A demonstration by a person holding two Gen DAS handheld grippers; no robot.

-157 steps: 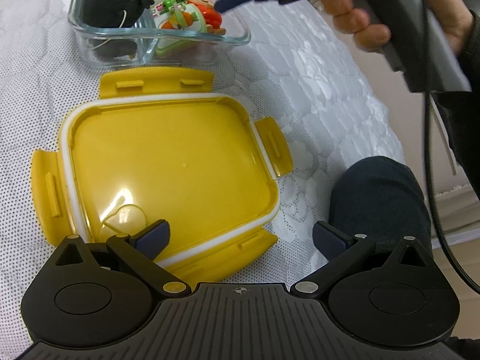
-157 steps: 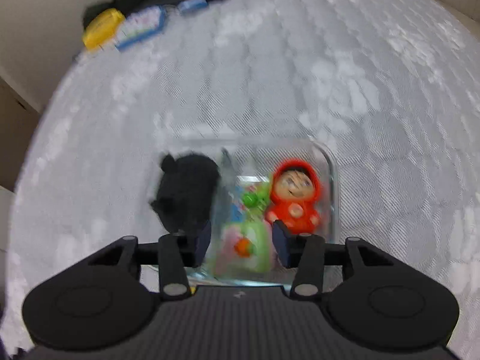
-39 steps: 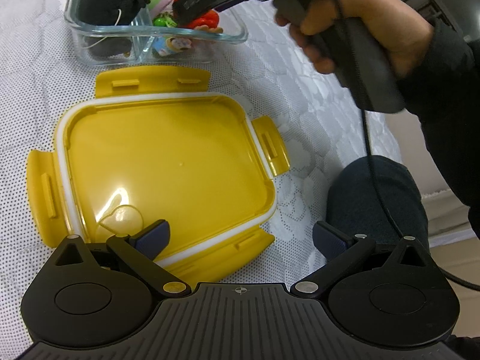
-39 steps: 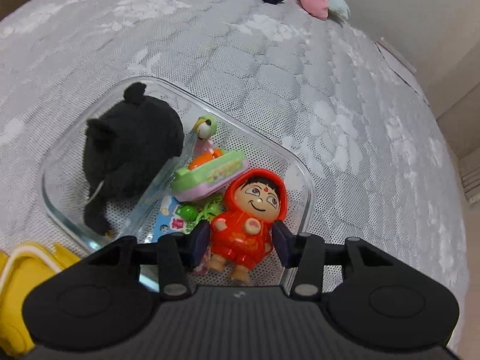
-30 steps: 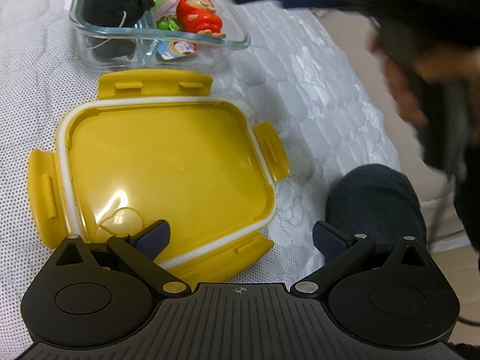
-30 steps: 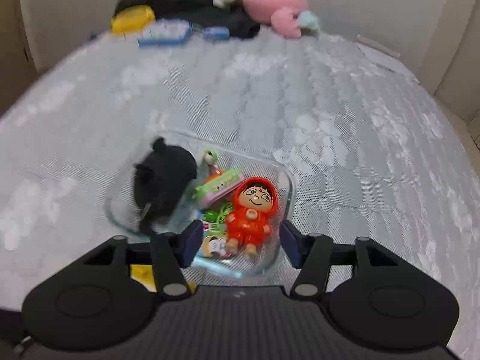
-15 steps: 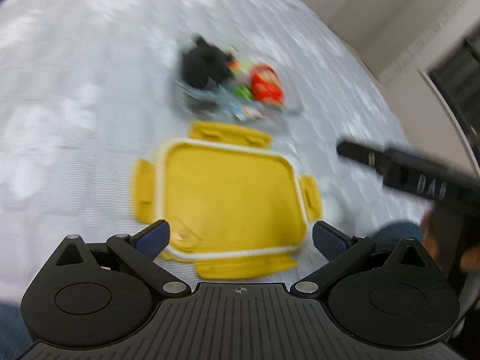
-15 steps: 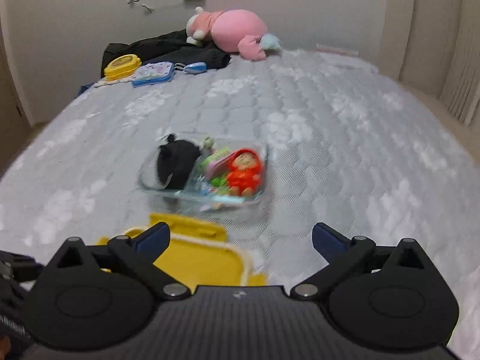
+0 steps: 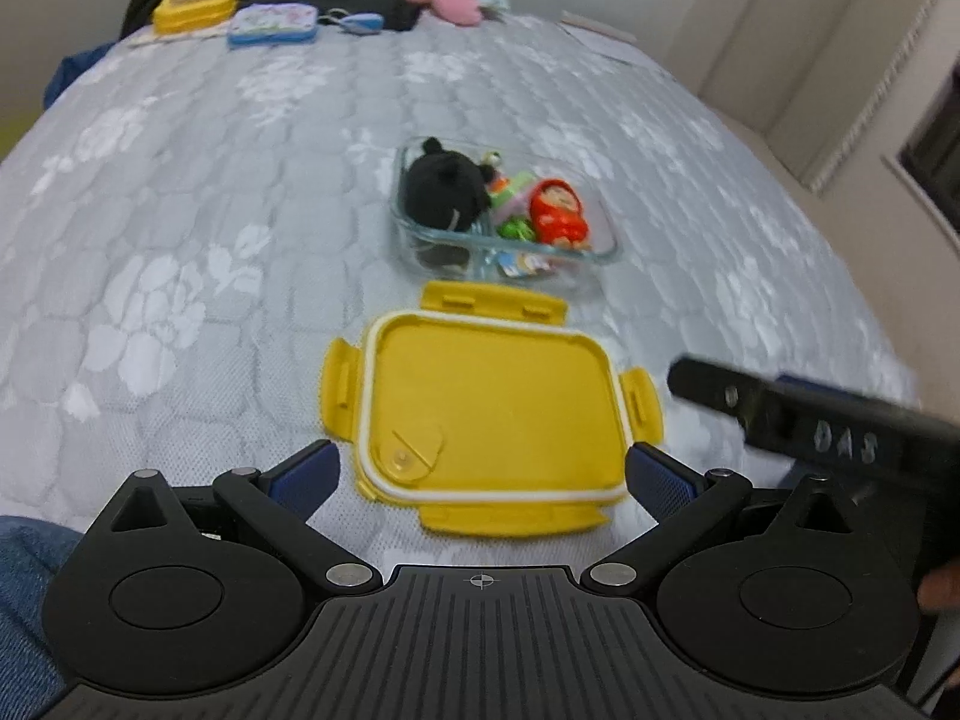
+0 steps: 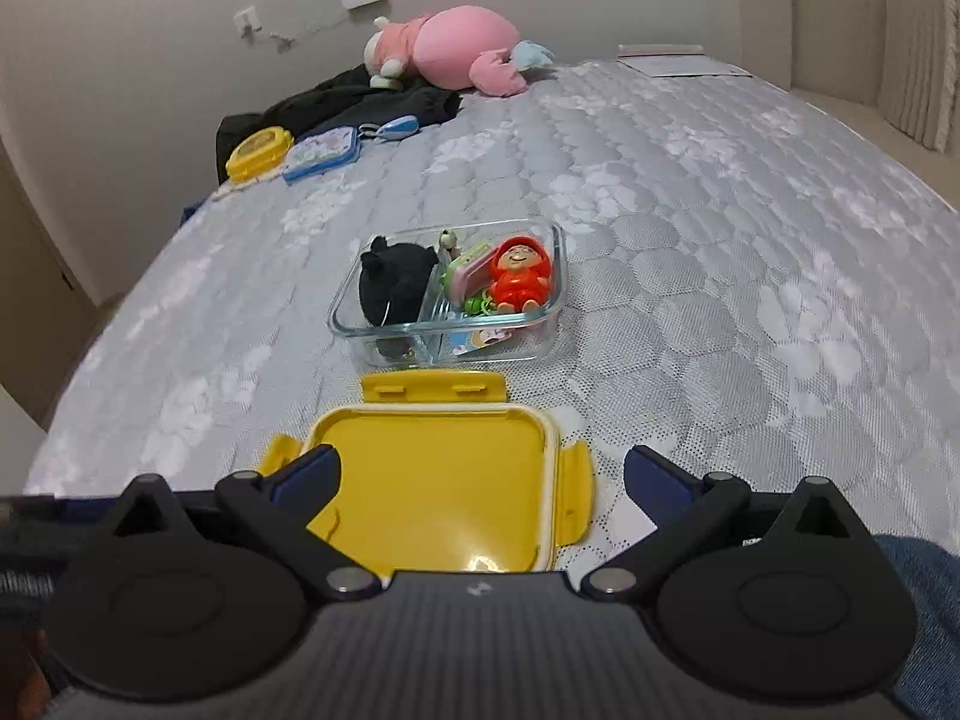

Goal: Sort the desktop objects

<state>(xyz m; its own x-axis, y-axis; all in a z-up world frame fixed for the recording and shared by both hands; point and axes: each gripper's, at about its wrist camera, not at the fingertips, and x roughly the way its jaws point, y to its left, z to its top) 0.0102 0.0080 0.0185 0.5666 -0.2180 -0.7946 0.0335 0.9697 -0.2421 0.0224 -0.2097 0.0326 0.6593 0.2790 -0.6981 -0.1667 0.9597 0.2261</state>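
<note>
At frame centre, the glass container (image 10: 543, 324) holds the toys, the yellow lid (image 10: 438, 480) lying below it on the bed. Both jaws are held wide, empty. The stiff, light lid is best gripped by an edge tab.

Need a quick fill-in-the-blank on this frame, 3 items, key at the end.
1. The black plush sits in the ____ compartment of the glass container.
2. The lid lying in front of the container is ____ in colour.
3. Both the left tongs and the right tongs are ____ and hold nothing.

Missing words: left; yellow; open
</note>
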